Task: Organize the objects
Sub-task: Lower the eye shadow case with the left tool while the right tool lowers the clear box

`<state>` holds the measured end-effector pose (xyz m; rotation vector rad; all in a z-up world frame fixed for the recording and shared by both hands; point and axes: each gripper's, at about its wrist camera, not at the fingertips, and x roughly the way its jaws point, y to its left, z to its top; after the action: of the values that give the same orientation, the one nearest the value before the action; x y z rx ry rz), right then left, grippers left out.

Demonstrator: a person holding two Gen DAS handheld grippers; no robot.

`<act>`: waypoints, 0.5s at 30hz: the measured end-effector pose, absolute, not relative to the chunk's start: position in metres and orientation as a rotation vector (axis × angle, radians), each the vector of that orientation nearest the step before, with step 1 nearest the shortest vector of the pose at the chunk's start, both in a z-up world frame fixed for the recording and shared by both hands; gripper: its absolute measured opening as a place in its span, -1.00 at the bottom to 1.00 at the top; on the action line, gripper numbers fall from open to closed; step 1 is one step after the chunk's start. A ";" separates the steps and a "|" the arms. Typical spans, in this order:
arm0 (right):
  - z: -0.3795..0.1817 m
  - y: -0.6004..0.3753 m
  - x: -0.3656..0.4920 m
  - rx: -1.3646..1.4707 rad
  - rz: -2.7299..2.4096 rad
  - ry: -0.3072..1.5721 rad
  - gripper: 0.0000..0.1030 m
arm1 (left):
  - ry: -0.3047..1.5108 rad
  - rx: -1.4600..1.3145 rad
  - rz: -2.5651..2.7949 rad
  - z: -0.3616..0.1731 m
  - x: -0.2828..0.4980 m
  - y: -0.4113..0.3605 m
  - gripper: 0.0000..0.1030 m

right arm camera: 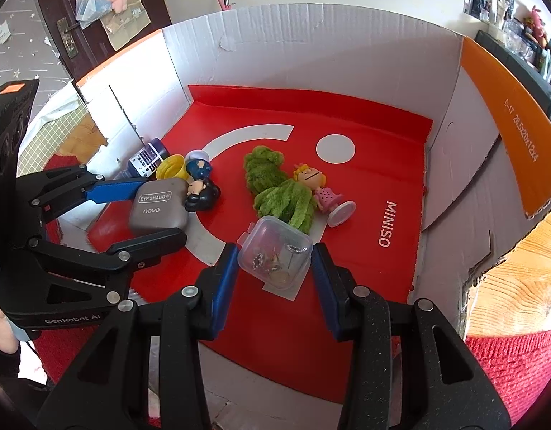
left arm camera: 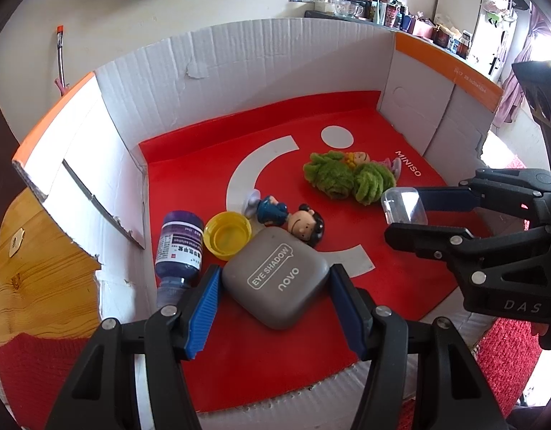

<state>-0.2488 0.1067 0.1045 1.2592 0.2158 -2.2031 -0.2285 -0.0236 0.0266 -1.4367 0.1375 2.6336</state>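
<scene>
Cardboard box (left arm camera: 239,57) holds everything. Eyeshadow case (left arm camera: 275,279) near front left; bottle (left arm camera: 180,247) left of it, cap (left arm camera: 228,234) and boy figurine (left arm camera: 293,218) just behind. Plush (left arm camera: 347,179) mid-right, girl figurine (right arm camera: 322,190) beside it, clear container (right arm camera: 275,254) in front.

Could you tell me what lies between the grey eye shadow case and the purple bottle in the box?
The yellow cap sits between the eye shadow case and the purple bottle, clearest in the left wrist view.
</scene>
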 end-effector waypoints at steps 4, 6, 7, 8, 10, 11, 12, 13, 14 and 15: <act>0.105 0.105 -0.248 1.261 -2.198 0.209 -0.21 | 0.130 -1.438 2.631 0.026 -0.229 -0.023 0.21; 0.105 0.104 -0.248 1.263 -2.195 0.205 -0.21 | 0.120 -1.441 2.624 0.026 -0.229 -0.024 0.21; 0.105 0.103 -0.248 1.264 -2.194 0.202 -0.21 | 0.118 -1.441 2.623 0.027 -0.229 -0.024 0.21; 0.105 0.103 -0.247 1.265 -2.192 0.199 -0.21 | 0.118 -1.441 2.622 0.027 -0.229 -0.024 0.21; 0.105 0.103 -0.248 1.267 -2.188 0.189 -0.20 | 0.119 -1.441 2.620 0.027 -0.229 -0.024 0.22; 0.105 0.103 -0.248 1.267 -2.187 0.186 -0.20 | 0.120 -1.441 2.619 0.027 -0.228 -0.025 0.22; 0.105 0.103 -0.248 1.268 -2.185 0.184 -0.19 | 0.119 -1.441 2.618 0.028 -0.227 -0.024 0.22; 0.105 0.103 -0.248 1.268 -2.183 0.183 -0.18 | 0.118 -1.441 2.618 0.028 -0.227 -0.025 0.22; 0.105 0.103 -0.247 1.268 -2.183 0.181 -0.16 | 0.117 -1.441 2.616 0.028 -0.226 -0.025 0.22; 0.106 0.103 -0.247 1.267 -2.181 0.180 -0.15 | 0.116 -1.441 2.615 0.029 -0.226 -0.025 0.22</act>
<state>-0.2467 0.1032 0.1058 1.2672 0.1796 -2.1813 -0.2259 -0.0248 0.0287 -1.4415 0.1158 2.6145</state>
